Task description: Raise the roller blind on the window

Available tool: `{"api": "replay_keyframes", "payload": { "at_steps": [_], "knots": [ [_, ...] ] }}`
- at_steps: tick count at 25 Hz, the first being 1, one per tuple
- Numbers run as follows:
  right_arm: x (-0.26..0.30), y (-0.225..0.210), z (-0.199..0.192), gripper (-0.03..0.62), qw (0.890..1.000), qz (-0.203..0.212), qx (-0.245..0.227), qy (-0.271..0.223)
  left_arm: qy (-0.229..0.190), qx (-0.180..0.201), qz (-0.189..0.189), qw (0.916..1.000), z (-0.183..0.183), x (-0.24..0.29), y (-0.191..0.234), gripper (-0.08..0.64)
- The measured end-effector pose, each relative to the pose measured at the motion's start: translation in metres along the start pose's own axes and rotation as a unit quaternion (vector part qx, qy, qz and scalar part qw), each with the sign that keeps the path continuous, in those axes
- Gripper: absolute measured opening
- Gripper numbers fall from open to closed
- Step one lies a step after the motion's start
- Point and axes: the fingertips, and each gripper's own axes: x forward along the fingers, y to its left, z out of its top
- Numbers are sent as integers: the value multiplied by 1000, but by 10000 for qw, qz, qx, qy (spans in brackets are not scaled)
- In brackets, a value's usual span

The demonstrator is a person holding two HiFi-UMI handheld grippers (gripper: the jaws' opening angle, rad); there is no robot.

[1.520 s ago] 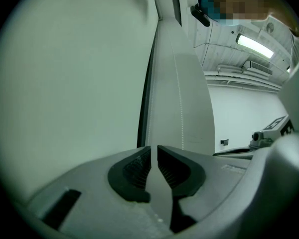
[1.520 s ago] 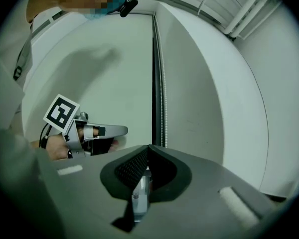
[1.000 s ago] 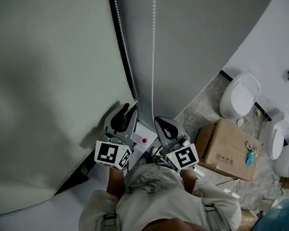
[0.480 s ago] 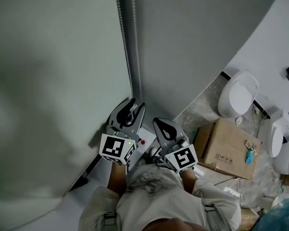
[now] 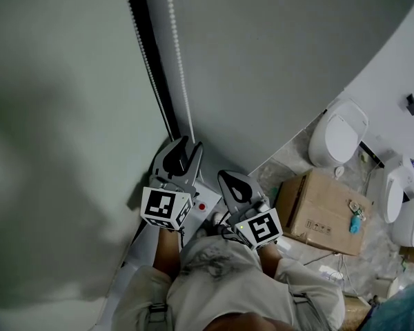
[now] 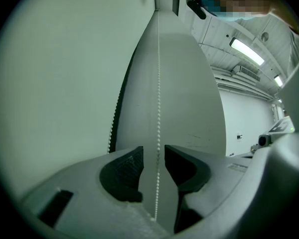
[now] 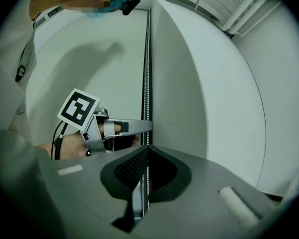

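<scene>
A thin white bead chain (image 6: 158, 108) hangs beside the smooth, pale roller blind (image 5: 55, 116). The left gripper (image 6: 153, 152) has just been opening: its dark ribbed fingers stand apart, and the chain runs free between them. The right gripper (image 7: 147, 149) has its fingers pinched together on the chain.

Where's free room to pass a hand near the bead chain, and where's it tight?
Free: the pale green surface left of the bead chain, and the grey wall right of it, up to the toilet. Tight: at the chain, where left gripper and right gripper sit close together, and the floor strip with the cardboard box.
</scene>
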Motion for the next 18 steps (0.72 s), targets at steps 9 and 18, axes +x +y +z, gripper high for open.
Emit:
{"api": "replay_keyframes", "payload": {
  "at_steps": [9, 18],
  "knots": [
    [-6, -12, 1, 11, 9999, -61, 44, 86, -10, 66, -74, 9999, 5, 12, -12, 26],
    [-6, -5, 16, 11, 9994, 228, 214, -113, 75, -353, -365, 9987, -1, -8, -22, 23]
  ]
}}
